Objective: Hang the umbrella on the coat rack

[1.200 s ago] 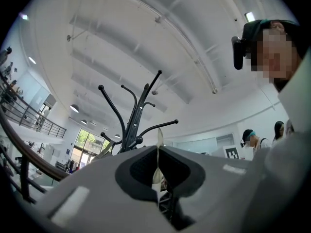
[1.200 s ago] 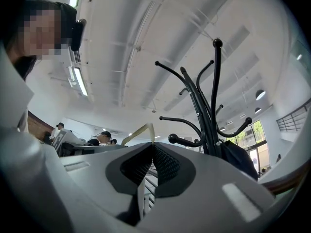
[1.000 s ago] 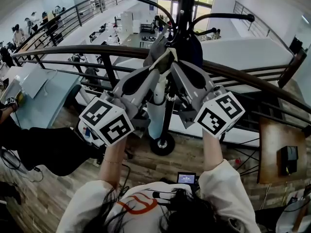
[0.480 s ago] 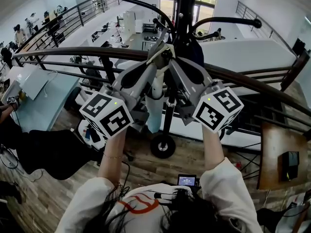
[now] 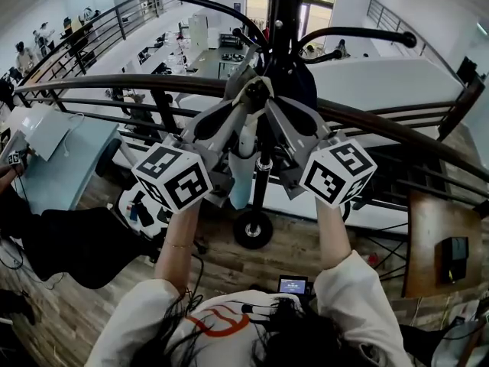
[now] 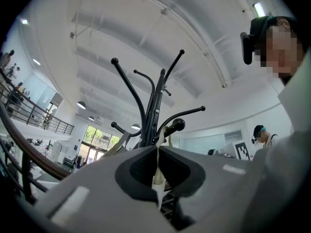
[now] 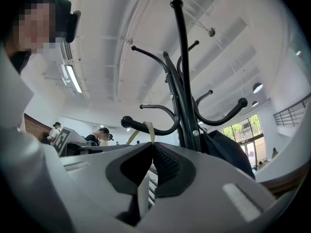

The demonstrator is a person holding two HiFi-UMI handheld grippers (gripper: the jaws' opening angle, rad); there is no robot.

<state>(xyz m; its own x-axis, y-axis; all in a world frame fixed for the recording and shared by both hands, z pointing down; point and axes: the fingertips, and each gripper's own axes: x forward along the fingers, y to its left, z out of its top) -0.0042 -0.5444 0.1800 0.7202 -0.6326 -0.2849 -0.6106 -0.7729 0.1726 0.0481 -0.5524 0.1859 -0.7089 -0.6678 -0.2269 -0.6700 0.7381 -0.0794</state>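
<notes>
Your left gripper point(image 5: 250, 96) and right gripper point(image 5: 266, 98) met at frame centre. Each one's jaws pinched the cream strap point(image 7: 147, 129) of the pale folded umbrella point(image 5: 239, 178), which hung beside the black metal coat rack point(image 5: 280, 21).

One umbrella point(image 5: 239, 178), one coat rack point(image 5: 281, 14).

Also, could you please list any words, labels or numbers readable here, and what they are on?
No text is readable.
Screen: lit, but print too small to read.
Left cube, right cube: square marker patterns only, no words.
</notes>
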